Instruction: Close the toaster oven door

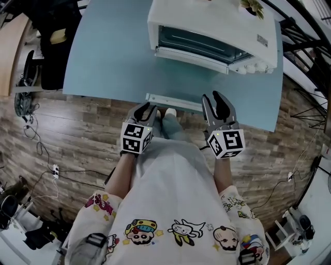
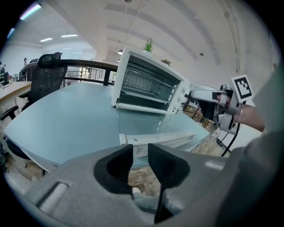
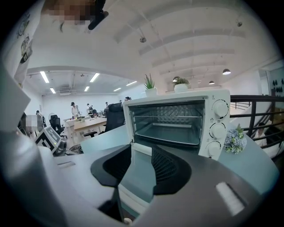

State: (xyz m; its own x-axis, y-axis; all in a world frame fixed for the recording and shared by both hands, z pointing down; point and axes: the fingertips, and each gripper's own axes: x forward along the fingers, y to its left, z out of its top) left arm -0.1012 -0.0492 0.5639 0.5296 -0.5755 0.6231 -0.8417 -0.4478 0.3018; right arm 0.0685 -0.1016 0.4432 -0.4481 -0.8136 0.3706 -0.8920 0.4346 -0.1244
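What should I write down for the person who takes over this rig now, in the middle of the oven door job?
Left gripper: jaws apart, empty, just short of the table edge.
Right gripper: jaws apart, holding nothing, near the right end of the door handle.
Toaster oven stands on the blue table; its door is folded down flat, with the handle toward the person.
Done: nothing yet, door is open.
Left: raise the door by its handle and shut it.
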